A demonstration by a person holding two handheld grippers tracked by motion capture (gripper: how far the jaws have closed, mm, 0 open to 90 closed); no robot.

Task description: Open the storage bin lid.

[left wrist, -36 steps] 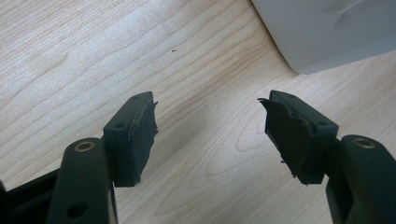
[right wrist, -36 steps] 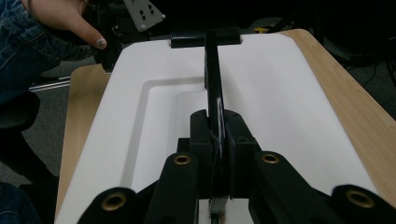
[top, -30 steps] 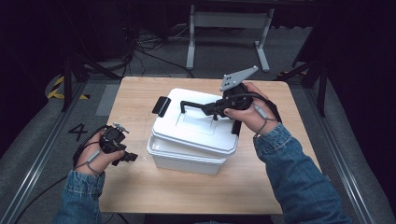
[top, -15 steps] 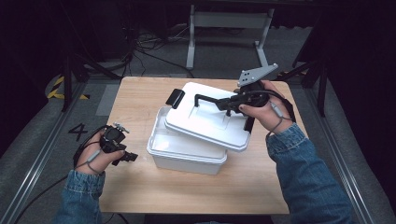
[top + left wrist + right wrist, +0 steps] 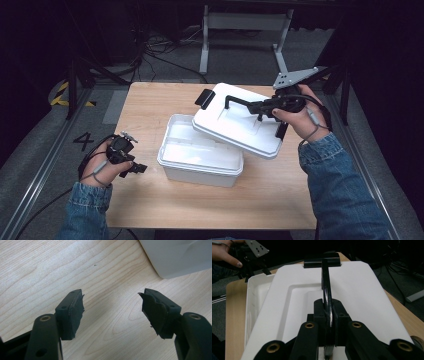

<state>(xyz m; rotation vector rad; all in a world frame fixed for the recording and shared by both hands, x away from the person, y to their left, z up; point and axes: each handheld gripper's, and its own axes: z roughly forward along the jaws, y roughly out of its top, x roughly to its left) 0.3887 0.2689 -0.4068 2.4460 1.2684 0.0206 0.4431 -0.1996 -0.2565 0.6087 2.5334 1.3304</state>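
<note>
A white plastic box [image 5: 200, 159] stands uncovered in the middle of the wooden table [image 5: 150, 100], its hollow inside showing. Its white lid [image 5: 240, 131] hangs tilted above the box's right rim, with a black latch [image 5: 205, 97] at its far left end. My right gripper [image 5: 261, 107] is shut on the lid's black handle [image 5: 327, 297], which runs between the pads. The left gripper [image 5: 131, 166] rests low at the table's left front, open, with bare wood between its jaws [image 5: 112, 312]. A corner of the box [image 5: 180, 257] lies just beyond them.
A metal stand [image 5: 245, 25] and cables lie on the dark floor behind the table. Rails run along the floor on both sides. Bare wood shows at the table's front and left.
The right gripper has lifted the lid off the box and carried it to the right, which uncovered the box's inside. The left gripper has stayed where it was.
</note>
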